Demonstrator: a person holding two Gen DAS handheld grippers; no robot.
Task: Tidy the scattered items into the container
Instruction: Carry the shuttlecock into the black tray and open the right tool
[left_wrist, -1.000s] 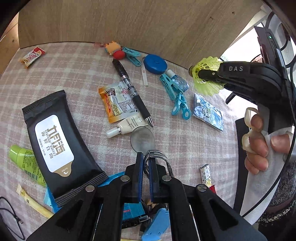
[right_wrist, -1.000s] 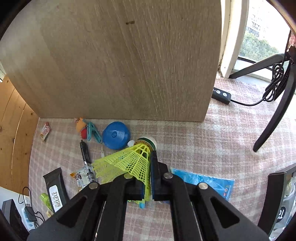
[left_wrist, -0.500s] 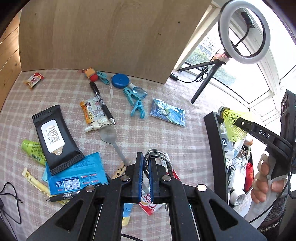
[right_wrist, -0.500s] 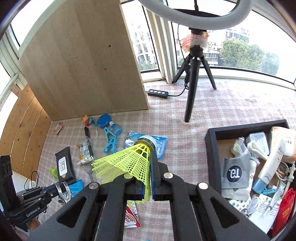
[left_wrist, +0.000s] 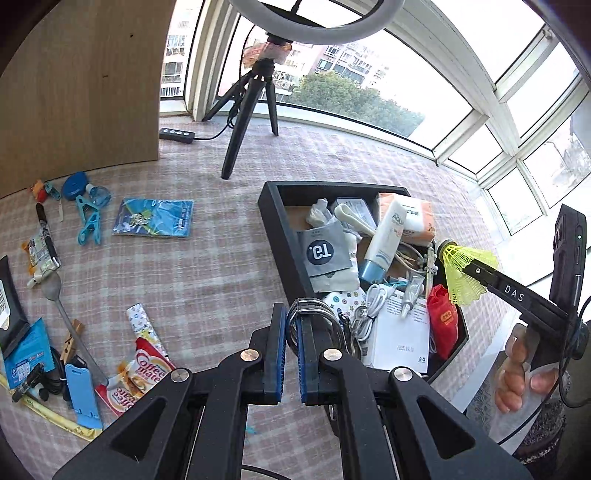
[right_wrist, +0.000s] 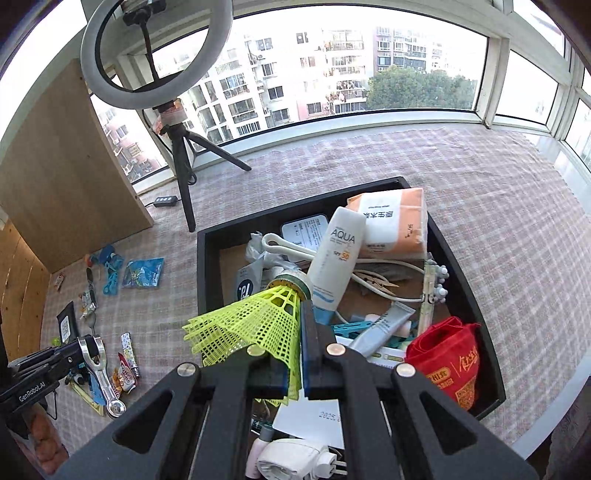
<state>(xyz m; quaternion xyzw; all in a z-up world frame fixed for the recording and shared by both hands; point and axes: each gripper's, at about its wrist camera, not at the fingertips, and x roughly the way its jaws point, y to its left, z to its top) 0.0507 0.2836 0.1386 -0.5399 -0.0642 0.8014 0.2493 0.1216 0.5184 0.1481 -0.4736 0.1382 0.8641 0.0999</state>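
Note:
A black tray (left_wrist: 273, 229) (right_wrist: 201, 266) on the checked cloth holds several items. My right gripper (right_wrist: 300, 347) is shut on a yellow shuttlecock (right_wrist: 255, 325) and holds it above the tray; it also shows in the left wrist view (left_wrist: 461, 275) over the tray's right side. My left gripper (left_wrist: 290, 328) is shut on a metal tool with looped handles (left_wrist: 314, 314), near the tray's front left edge; in the right wrist view that tool (right_wrist: 98, 365) hangs from the left gripper's fingers, left of the tray.
Scattered on the cloth left of the tray: blue packet (left_wrist: 153, 221), blue clips (left_wrist: 88, 221), spoon (left_wrist: 55, 291), creamer sachets (left_wrist: 147, 369), pen (left_wrist: 46, 229). A ring-light tripod (left_wrist: 251, 110) and wooden board (left_wrist: 74, 85) stand behind. The window sill runs along the back.
Both grippers have swung right, from over the scattered items to the tray. The shuttlecock and the metal tool stay held.

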